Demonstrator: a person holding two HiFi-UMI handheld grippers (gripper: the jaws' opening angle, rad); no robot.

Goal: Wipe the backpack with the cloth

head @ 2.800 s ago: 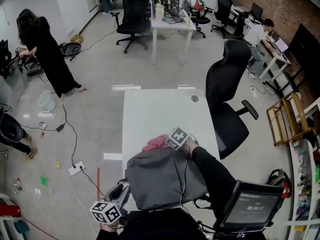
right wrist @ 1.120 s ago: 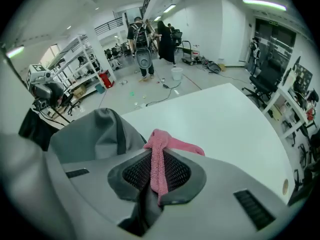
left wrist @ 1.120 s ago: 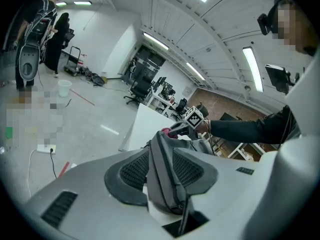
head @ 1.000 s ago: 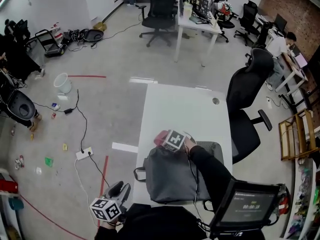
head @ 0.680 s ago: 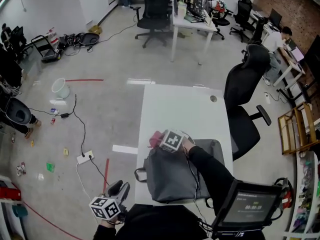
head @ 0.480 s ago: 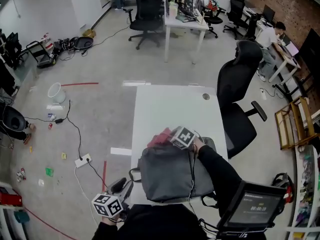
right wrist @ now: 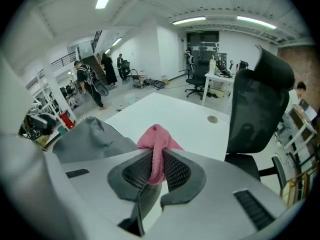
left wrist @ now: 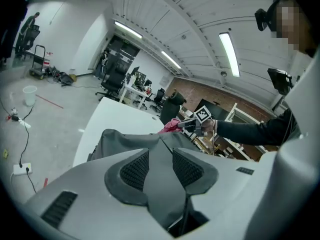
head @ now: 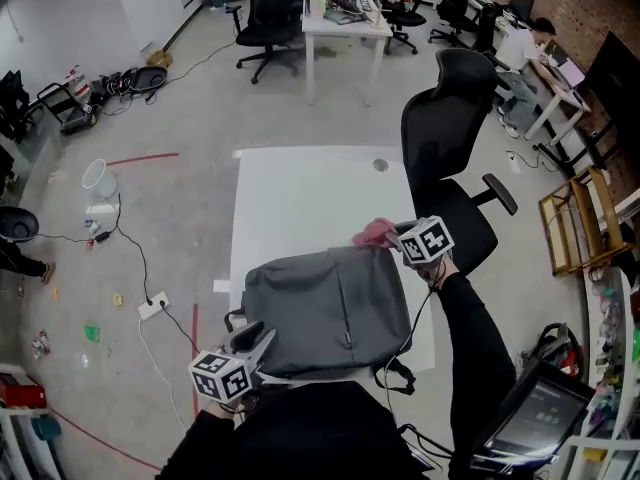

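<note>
The right gripper pinches the pink cloth by the right edge of the desk to wipe the backpack, which the left gripper seems to clamp steady.

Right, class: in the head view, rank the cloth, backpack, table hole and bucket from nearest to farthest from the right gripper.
1. cloth: pinched in the right gripper.
2. backpack: right beside it, lower left.
3. table hole: farther up the picture.
4. bucket: far left, on the floor.
</note>
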